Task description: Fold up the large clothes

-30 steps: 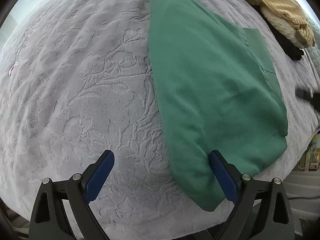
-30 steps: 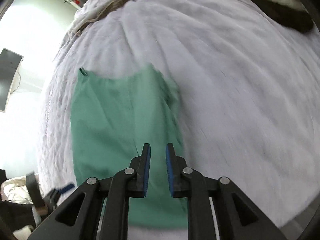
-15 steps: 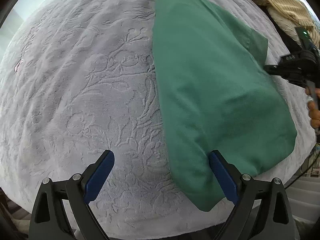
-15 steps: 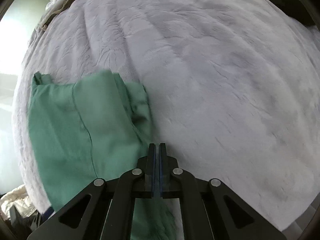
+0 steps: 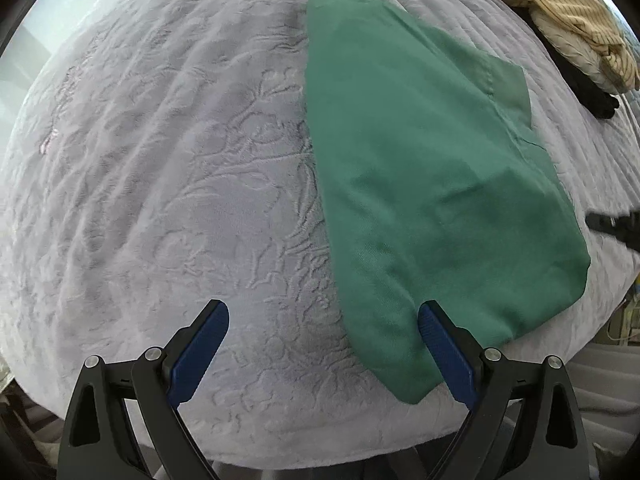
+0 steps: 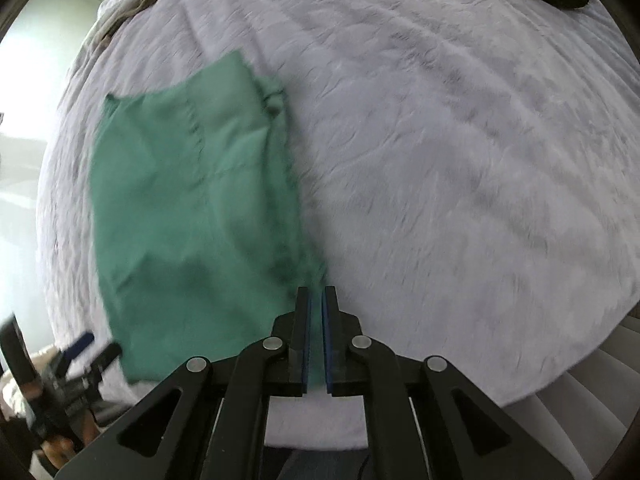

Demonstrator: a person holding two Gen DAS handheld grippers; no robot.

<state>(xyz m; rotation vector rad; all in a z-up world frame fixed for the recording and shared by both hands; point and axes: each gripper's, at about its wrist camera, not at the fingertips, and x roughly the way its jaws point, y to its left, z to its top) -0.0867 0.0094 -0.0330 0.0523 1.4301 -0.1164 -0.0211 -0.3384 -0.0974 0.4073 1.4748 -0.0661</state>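
Looking down from the left gripper (image 5: 322, 340), its jaws are spread wide with nothing between them, hovering over the grey embossed bedspread (image 5: 168, 184). The green garment (image 5: 420, 168) lies flat just ahead and to the right of it, its near corner reaching in beside the right finger. Only this view shows the heap of yellow and cream clothes (image 5: 576, 24) far off to the upper right, plus the flower pattern in the bedspread.

The right gripper (image 6: 317, 304) view gives what the left one can't: its jaws are a narrow slit and opening, with a strip of green cloth between the pads; the picture is too blurred to say whether they press on it. The rest of the garment spreads out ahead and to its left. The left gripper shows small at the lower left edge.

No readable writing anywhere.

Compared with half a second ago, the sleeve corner that was lifted now lies flat on the garment.
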